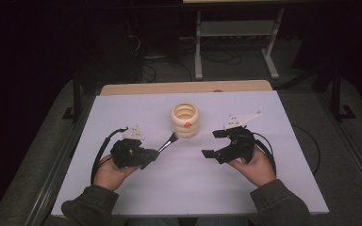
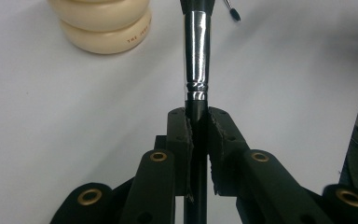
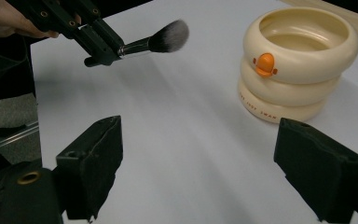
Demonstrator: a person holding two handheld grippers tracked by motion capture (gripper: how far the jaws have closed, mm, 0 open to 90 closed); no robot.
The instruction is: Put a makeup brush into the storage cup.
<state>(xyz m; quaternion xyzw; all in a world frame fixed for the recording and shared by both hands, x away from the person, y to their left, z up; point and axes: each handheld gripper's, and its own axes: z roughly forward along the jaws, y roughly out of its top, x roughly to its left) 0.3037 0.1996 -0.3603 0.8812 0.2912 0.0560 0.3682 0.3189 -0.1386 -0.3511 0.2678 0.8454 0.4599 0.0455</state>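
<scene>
Beside cup [image 1: 185, 120]: left gripper [image 1: 153, 153] fingers clench brush [image 1: 167, 141]; right gripper [image 1: 213, 143] fingers spread

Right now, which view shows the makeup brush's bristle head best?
The right gripper view: the brush shows side-on with its fluffy head whole, held by the left gripper. The left gripper view looks along the handle and ferrule, head cropped. The high view shows it small beside the cream holder.
</scene>
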